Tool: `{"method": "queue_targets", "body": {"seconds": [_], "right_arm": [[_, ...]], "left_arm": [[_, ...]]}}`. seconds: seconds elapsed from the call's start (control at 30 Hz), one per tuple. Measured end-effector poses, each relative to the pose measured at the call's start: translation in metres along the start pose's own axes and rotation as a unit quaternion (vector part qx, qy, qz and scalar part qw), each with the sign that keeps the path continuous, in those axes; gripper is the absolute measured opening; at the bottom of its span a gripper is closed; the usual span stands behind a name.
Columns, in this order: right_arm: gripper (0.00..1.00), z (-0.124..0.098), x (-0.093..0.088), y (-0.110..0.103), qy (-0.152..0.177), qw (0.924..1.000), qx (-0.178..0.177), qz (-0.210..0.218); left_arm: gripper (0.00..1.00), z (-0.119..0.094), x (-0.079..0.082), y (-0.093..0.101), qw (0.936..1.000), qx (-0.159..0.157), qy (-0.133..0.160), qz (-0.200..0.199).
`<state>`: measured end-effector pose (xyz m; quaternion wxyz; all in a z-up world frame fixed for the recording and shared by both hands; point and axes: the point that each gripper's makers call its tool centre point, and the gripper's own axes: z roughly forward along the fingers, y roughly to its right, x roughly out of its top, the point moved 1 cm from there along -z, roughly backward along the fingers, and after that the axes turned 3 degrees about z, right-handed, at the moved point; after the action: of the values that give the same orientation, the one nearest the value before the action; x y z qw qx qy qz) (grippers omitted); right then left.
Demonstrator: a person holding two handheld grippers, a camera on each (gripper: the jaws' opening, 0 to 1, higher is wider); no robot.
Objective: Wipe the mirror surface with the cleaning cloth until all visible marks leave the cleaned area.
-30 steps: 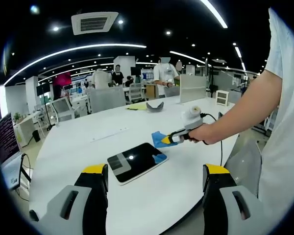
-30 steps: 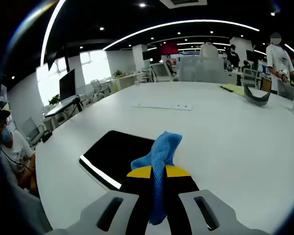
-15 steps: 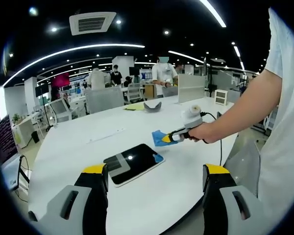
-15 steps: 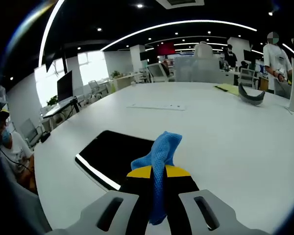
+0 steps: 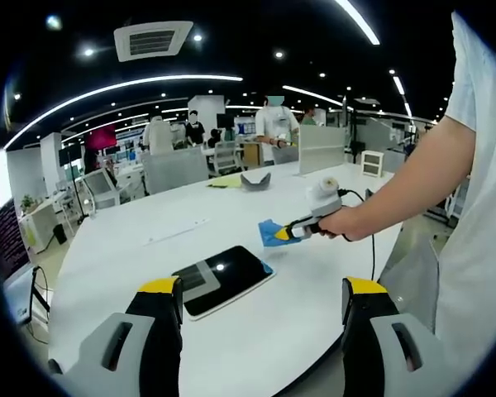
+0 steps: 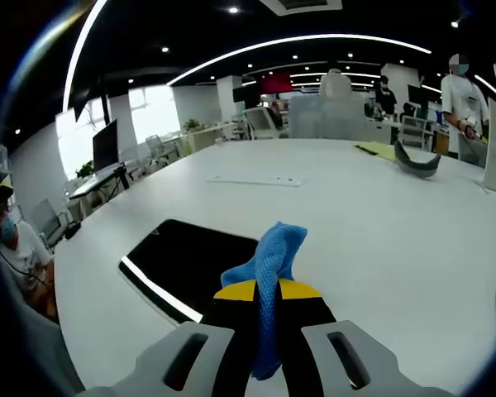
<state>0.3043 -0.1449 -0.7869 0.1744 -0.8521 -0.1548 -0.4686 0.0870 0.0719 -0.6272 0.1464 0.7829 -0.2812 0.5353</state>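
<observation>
A dark rectangular mirror [image 5: 221,280] [image 6: 186,260] lies flat on the white table [image 5: 132,248], reflecting ceiling lights. My right gripper [image 6: 267,289] [image 5: 279,236] is shut on a blue cleaning cloth [image 6: 269,258] [image 5: 268,232], held just above the table beside the mirror's near right corner. A person's hand [image 5: 347,223] grips its handle in the left gripper view. My left gripper [image 5: 263,291] hovers open over the table's near edge, nothing between its yellow-tipped fingers [image 5: 159,288].
On the far side of the table lie a grey curved object [image 5: 255,179] [image 6: 417,160], a yellow sheet [image 5: 226,180] and a thin white strip [image 6: 255,179]. Chairs, desks, monitors and several standing people fill the office behind. A seated person [image 6: 16,256] is at the left.
The mirror sits slightly further left in both views, which looks like camera drift. Both grippers keep their states, and the cloth stays in the right one.
</observation>
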Motion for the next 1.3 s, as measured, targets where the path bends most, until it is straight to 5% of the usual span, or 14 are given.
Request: {"method": "queue_targets", "body": {"seconds": [0.7,1.3], "right_arm": [[0.03,-0.004,0.002,0.017,0.002,1.0,-0.007,0.002],[0.03,-0.002,-0.013,0.027,-0.018,0.9998,-0.008,-0.001]], "left_arm": [[0.79,0.006,0.006,0.007,1.0,-0.002,-0.002,0.006],[0.79,0.003,-0.004,0.007,0.9999,0.008,-0.014,-0.004]]}}
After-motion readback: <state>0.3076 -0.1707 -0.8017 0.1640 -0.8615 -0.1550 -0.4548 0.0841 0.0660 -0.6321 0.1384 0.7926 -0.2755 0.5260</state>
